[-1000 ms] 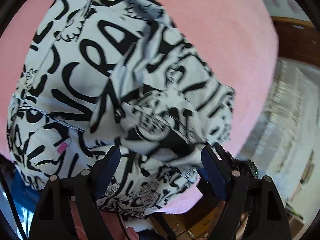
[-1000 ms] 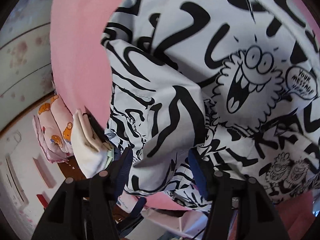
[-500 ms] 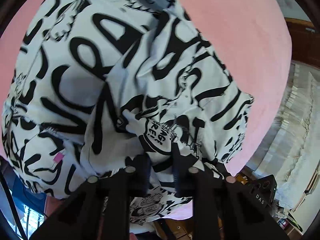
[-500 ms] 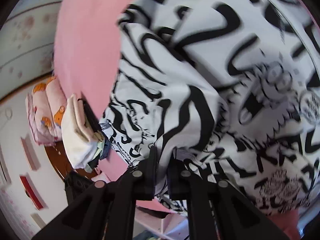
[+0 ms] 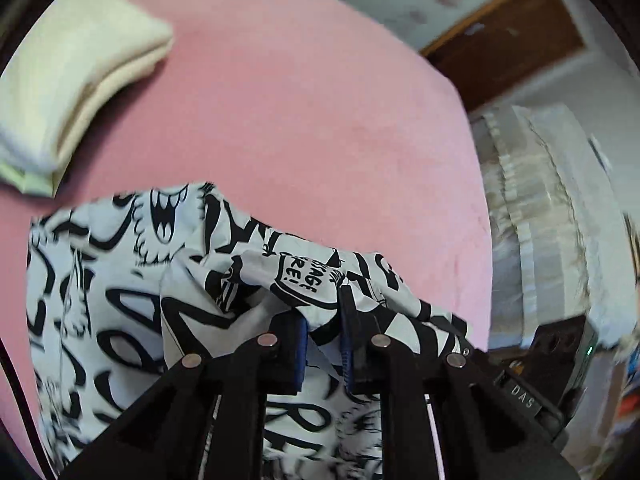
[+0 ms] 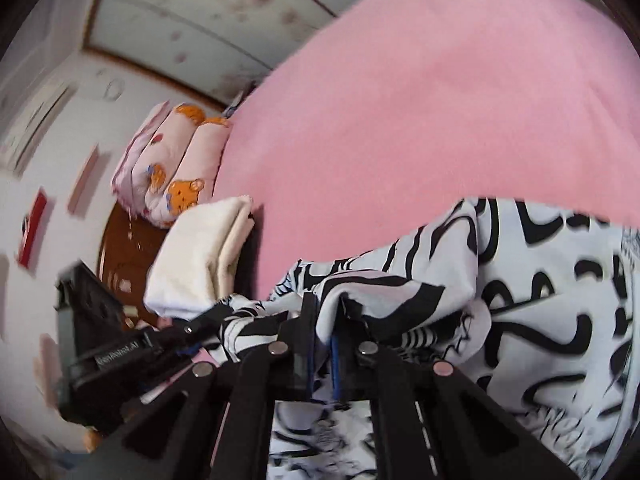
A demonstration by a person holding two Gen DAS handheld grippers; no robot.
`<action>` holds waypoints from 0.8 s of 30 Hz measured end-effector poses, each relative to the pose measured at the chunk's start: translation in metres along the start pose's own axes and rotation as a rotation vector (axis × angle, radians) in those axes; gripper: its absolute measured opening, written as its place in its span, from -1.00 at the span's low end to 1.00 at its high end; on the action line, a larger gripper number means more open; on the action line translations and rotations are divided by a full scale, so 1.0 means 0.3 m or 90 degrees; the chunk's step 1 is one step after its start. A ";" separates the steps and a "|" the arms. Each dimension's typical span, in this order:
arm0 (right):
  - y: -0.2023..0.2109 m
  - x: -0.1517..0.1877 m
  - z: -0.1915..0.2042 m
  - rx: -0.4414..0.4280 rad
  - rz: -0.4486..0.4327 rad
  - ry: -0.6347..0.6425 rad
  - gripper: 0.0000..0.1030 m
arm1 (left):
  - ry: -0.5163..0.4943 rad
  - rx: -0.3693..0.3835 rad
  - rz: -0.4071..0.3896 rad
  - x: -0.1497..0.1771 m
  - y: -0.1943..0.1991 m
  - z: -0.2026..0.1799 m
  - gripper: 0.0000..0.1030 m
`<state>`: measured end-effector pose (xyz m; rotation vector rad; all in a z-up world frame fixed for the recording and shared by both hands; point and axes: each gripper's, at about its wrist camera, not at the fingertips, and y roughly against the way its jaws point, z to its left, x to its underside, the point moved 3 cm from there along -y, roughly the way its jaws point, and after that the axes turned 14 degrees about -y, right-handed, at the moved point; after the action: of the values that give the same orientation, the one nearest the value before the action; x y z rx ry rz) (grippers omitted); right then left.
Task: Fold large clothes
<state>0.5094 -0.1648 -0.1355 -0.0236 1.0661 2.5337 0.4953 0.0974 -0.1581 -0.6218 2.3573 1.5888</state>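
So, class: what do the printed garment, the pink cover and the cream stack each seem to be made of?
Printed garment: thin woven cloth, matte; it creases sharply.
Pink cover: soft fleece-like fabric, probably; fuzzy, no shine.
Cream stack: thicker folded cloth, perhaps knit; blurred.

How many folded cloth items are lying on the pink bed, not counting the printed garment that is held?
1. A cream folded cloth lies at the bed's far corner, beyond the printed garment; the right view shows it too. Others may be hidden out of frame.
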 end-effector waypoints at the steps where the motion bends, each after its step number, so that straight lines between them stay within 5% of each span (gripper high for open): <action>1: -0.005 0.014 -0.015 0.000 0.001 0.006 -0.90 | -0.020 -0.003 -0.002 0.034 -0.012 0.001 -0.77; 9: -0.026 0.253 -0.249 0.079 0.054 -0.054 -0.91 | -0.075 -0.015 0.030 0.347 -0.050 0.046 -0.78; 13: -0.020 0.344 -0.359 0.113 0.081 -0.102 -0.90 | -0.094 -0.037 0.087 0.465 -0.085 0.065 -0.78; 21: -0.065 0.369 -0.435 0.196 0.101 -0.087 -0.90 | -0.054 -0.076 0.161 0.610 -0.189 0.141 -0.68; 24: -0.071 0.374 -0.429 0.219 0.106 -0.070 -0.88 | -0.008 -0.045 0.157 0.634 -0.190 0.175 -0.60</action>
<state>0.3962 -0.2013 -0.2597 0.3050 1.4954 2.4229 0.3514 0.0864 -0.3044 -0.3433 2.4562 1.7757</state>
